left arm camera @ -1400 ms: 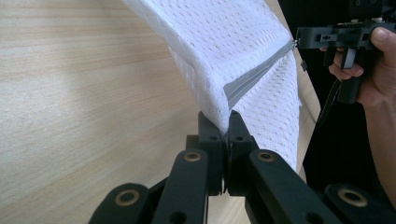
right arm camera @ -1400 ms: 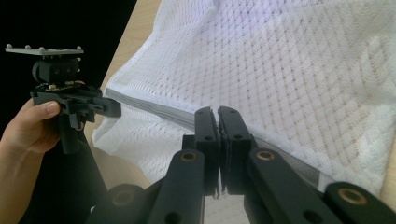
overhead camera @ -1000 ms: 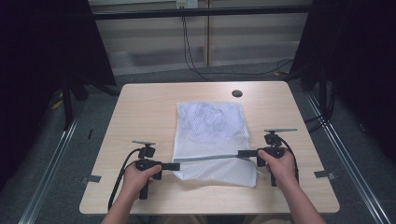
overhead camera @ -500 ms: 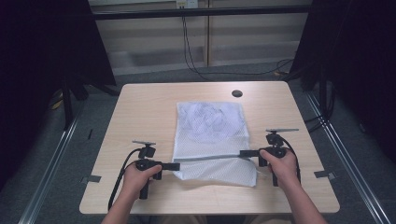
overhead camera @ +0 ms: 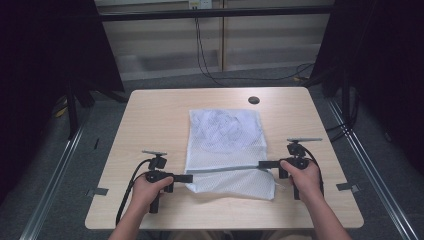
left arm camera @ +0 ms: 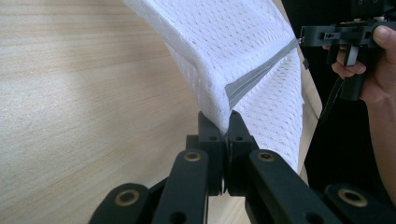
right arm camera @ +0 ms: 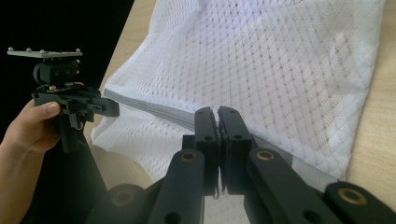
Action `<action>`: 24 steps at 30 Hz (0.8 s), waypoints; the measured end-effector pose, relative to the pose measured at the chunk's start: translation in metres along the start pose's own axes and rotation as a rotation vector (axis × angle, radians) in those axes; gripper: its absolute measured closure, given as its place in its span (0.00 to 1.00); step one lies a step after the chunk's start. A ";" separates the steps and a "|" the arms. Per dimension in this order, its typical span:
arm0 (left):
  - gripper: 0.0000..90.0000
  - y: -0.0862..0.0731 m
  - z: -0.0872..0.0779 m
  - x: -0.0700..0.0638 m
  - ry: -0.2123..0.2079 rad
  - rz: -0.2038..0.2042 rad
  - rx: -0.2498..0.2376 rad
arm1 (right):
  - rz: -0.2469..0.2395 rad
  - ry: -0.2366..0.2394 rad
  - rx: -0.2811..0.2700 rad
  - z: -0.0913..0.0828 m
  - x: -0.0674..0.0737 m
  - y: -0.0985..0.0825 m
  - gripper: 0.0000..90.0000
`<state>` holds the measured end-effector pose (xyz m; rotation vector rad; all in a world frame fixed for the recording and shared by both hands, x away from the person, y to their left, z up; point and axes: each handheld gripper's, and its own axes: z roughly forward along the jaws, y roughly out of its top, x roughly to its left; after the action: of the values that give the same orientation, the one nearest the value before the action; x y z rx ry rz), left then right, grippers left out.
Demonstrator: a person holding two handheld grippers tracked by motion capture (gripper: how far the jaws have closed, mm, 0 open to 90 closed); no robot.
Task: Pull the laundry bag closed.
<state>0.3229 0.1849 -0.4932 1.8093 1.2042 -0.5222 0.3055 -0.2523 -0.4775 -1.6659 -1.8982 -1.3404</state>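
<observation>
A white mesh bag (overhead camera: 225, 132) lies flat on the wooden table (overhead camera: 150, 115), with a grey zipper strip (overhead camera: 225, 169) across its near part. My left gripper (overhead camera: 189, 178) is shut on the bag's left edge at the zipper end; the left gripper view shows the jaws pinching the mesh (left arm camera: 233, 42) at the left gripper's tips (left arm camera: 227, 119). Across from it, my right gripper (overhead camera: 261, 164) is shut on the right end of the zipper, its tips (right arm camera: 217, 114) clamped over the strip and the mesh (right arm camera: 280, 70). The zipper strip hangs taut and slightly lifted between the two grippers.
A round black grommet (overhead camera: 254, 100) sits near the table's far edge. Black cables (overhead camera: 205, 55) hang down the wall behind. Dark curtains flank both sides, and metal rails (overhead camera: 55, 175) run along the floor beside the table.
</observation>
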 end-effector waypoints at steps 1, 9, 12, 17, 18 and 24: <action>0.98 0.000 -0.001 0.000 -0.003 0.002 0.001 | 0.002 0.002 0.001 0.000 0.000 0.000 0.97; 0.98 0.000 -0.002 0.001 0.000 0.005 0.001 | 0.009 -0.003 0.006 -0.001 -0.002 -0.001 0.97; 0.98 0.000 -0.001 0.001 -0.004 0.002 0.004 | 0.013 0.000 0.007 -0.002 -0.002 -0.001 0.97; 0.98 0.000 -0.001 0.000 -0.003 -0.004 -0.003 | 0.005 0.002 -0.002 -0.003 -0.003 -0.001 0.97; 0.98 0.000 -0.001 0.001 -0.003 0.002 0.002 | 0.005 0.002 -0.002 -0.003 -0.003 -0.001 0.97; 0.98 0.001 -0.002 0.001 -0.003 0.003 -0.002 | 0.019 0.002 -0.001 -0.006 -0.005 -0.003 0.97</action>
<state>0.3239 0.1871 -0.4921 1.8071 1.1995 -0.5221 0.3024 -0.2599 -0.4787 -1.6782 -1.8766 -1.3355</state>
